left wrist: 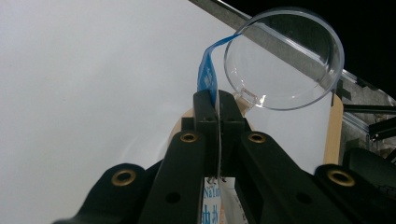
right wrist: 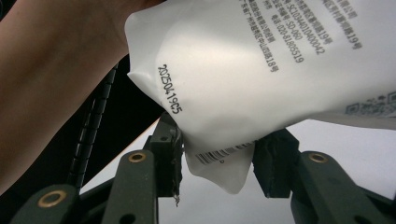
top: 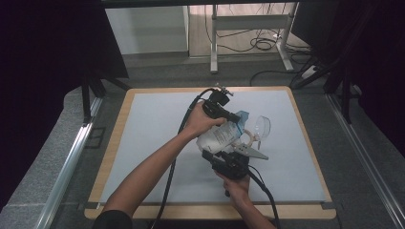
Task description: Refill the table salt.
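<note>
While tilted toward clear measuring cup (left wrist: 286, 60) just beyond left gripper (left wrist: 218, 100) pinching its blue top, white pouch (right wrist: 261, 79), bottom corner clamped between right gripper (right wrist: 218, 156) jaws: pour apparently unfinished, cup seemingly empty.

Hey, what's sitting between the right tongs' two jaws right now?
The lower corner of the white pouch, barcode side showing, sits between the right tongs. The right gripper view shows both jaws pressing its sides.
</note>
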`<state>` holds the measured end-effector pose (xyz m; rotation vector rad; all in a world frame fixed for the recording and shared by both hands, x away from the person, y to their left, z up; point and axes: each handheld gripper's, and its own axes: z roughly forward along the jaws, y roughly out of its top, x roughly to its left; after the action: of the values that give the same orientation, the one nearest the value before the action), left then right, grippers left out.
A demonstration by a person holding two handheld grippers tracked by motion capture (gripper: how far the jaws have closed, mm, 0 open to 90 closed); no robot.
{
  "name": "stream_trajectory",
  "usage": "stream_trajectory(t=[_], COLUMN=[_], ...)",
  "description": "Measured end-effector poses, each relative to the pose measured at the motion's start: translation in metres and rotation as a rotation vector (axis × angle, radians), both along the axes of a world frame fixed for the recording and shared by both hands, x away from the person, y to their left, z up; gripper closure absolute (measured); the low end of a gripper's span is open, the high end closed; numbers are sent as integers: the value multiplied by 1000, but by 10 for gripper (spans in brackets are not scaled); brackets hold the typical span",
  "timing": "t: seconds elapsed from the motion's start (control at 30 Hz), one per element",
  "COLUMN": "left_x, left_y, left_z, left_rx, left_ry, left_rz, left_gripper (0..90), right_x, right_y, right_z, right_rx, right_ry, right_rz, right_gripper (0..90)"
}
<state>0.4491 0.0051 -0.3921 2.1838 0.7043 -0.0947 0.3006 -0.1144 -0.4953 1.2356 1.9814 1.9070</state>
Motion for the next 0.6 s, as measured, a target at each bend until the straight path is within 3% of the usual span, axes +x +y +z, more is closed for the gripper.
stream_trajectory(t=[0.6], left_x=[0], left_y=[-5], left_z=[3], left_rx=[18], left_ry=[-8], left_rz=[-7], left_gripper=[900], right_x=[-1], right_y=[1], right_z=[1], right_rx=[1], right_ry=[-14], right_rz=[-30], right_gripper=[576])
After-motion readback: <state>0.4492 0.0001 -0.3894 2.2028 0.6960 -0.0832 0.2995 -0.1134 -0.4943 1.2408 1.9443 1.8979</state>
